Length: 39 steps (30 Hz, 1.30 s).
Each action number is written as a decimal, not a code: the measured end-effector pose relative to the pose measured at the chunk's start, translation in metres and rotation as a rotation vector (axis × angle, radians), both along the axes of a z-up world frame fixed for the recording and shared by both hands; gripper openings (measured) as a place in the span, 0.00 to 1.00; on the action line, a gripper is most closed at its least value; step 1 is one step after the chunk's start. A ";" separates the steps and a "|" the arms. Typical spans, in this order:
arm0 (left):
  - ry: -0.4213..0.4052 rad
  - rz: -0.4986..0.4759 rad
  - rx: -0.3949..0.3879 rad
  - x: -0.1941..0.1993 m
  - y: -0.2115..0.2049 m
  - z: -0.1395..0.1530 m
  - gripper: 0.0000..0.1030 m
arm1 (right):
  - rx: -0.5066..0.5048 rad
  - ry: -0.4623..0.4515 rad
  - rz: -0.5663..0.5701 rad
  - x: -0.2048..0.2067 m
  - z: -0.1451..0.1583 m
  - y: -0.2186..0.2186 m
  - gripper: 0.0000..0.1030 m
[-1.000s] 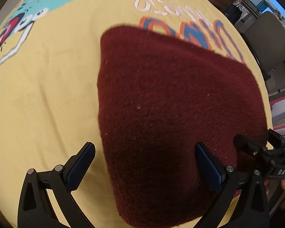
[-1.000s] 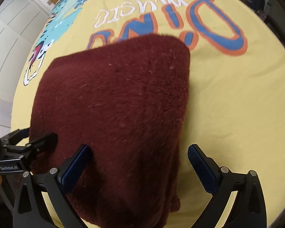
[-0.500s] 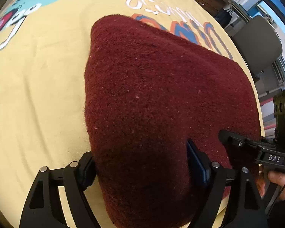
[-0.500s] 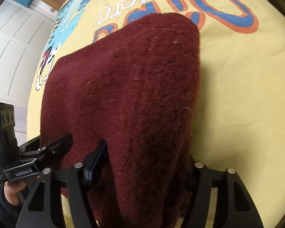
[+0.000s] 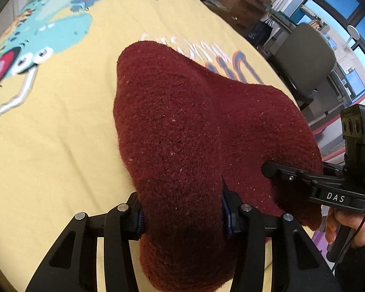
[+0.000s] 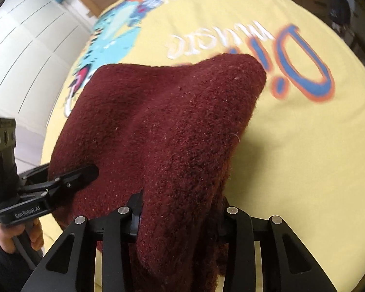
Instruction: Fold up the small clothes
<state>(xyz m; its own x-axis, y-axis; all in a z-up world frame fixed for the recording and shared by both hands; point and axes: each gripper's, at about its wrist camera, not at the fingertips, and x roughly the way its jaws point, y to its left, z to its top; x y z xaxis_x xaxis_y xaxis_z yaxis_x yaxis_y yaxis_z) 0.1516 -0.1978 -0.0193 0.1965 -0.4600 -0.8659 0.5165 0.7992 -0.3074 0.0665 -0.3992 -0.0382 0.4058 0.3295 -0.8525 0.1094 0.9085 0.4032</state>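
Observation:
A dark red fuzzy garment (image 5: 182,133) lies folded on a yellow printed cloth (image 5: 48,146). Its near edge is raised off the cloth, and the far part still rests on it. My left gripper (image 5: 182,215) is shut on the garment's near left corner. My right gripper (image 6: 180,219) is shut on the near right corner of the same garment (image 6: 170,121). The right gripper also shows at the right of the left wrist view (image 5: 275,170), and the left gripper at the left of the right wrist view (image 6: 85,172). The pads are mostly buried in the fabric.
The yellow cloth (image 6: 304,158) has a dinosaur print and large blue-orange letters (image 6: 301,63). A grey office chair (image 5: 304,58) and cardboard boxes (image 5: 241,4) stand beyond the table's right edge. White cabinets (image 6: 19,56) are on the left.
Both grippers went from open around the garment's near corners to shut on them. The near edge has been lifted off the cloth and the fabric now bunches up.

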 end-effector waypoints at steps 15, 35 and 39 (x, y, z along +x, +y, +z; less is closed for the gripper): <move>0.056 0.167 0.031 -0.010 0.134 -0.047 0.44 | -0.025 0.088 0.116 0.030 -0.053 0.133 0.46; -0.068 0.266 0.135 -0.034 0.150 -0.020 0.99 | -0.211 -0.037 0.102 -0.012 -0.020 0.133 0.95; -0.113 0.285 0.189 -0.043 0.153 -0.036 0.99 | -0.252 -0.046 0.078 -0.018 -0.037 0.128 0.99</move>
<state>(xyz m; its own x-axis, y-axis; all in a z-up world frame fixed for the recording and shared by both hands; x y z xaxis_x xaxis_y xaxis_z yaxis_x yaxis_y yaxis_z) 0.1090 -0.0450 -0.0549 0.3932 -0.2070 -0.8959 0.2873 0.9532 -0.0941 0.0486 -0.2708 -0.0749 0.4278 0.1405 -0.8929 0.0223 0.9859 0.1658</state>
